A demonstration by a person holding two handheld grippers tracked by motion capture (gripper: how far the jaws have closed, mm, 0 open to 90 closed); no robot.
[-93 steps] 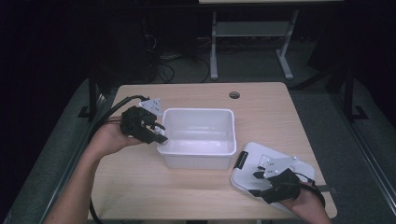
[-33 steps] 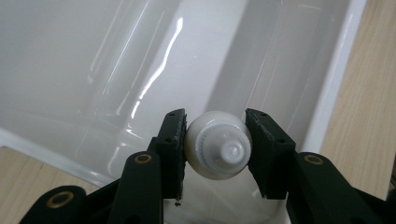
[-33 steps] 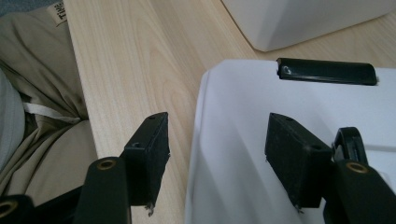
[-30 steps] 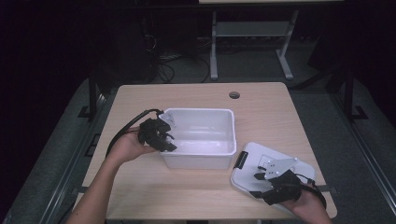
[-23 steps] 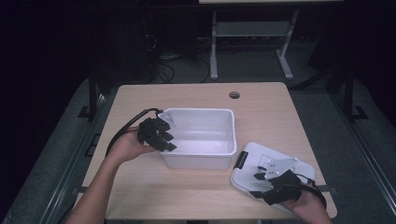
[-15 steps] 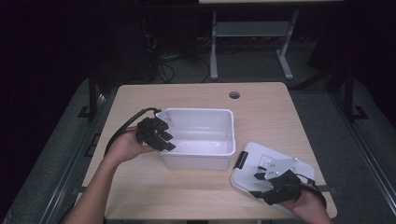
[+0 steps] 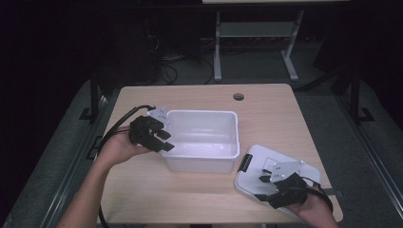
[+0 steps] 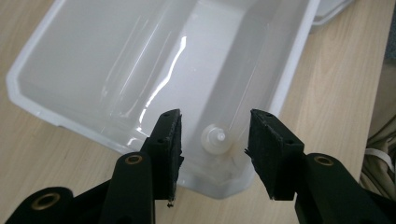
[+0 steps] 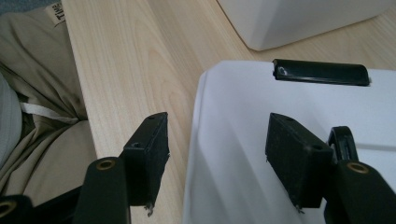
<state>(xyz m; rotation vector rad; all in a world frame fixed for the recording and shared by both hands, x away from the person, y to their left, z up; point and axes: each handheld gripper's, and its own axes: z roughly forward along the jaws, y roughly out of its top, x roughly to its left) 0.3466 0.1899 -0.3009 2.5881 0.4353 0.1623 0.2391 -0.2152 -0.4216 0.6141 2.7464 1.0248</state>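
A white plastic bin stands mid-table. My left gripper is open at its left wall. In the left gripper view the jaws stand apart above the bin's corner, where a small white object with a nozzle-like top lies inside. A white lid with a black latch lies flat at the front right. My right gripper is open over the lid's near edge. In the right gripper view one jaw is above the wood and the other above the lid, with nothing held.
The wooden table has a round cable hole at the back. The bin's corner sits just beyond the lid's latch. The person's trousers show past the table's front edge. Cables trail off the table's left side.
The left gripper has moved right, from beside the bin to over its left wall, and has held there for the last second. The right gripper and lid have not moved.
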